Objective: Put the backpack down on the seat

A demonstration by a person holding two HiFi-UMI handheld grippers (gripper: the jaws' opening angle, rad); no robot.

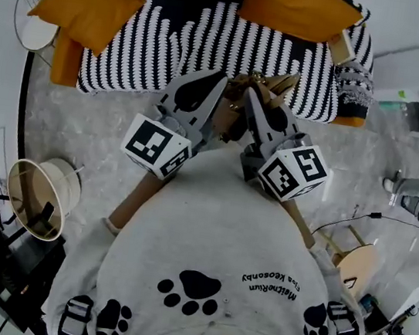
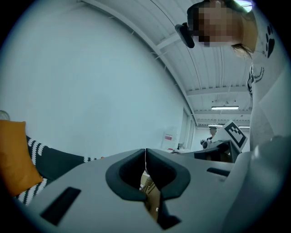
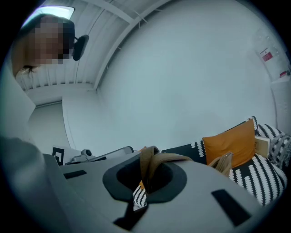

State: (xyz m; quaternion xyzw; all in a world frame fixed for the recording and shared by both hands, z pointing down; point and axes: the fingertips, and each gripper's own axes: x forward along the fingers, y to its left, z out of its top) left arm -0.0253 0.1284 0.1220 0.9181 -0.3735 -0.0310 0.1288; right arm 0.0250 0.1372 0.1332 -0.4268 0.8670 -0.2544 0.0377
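Currently clamps left gripper [image 2: 145, 154] shut on tan webbing of the backpack [image 1: 236, 100], holds it, mostly hidden, before the chest at the front of the striped seat [image 1: 212, 46], pinches its strap [image 3: 169, 157] tight in right gripper [image 3: 148, 158], likely to lower it level

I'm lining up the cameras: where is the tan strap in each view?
Head view: tan strap at upper centre, just below the striped sofa.
Left gripper view: bottom centre, between the fingers.
Right gripper view: bottom centre, pinched by the fingers.
Shared landmark: the striped sofa.
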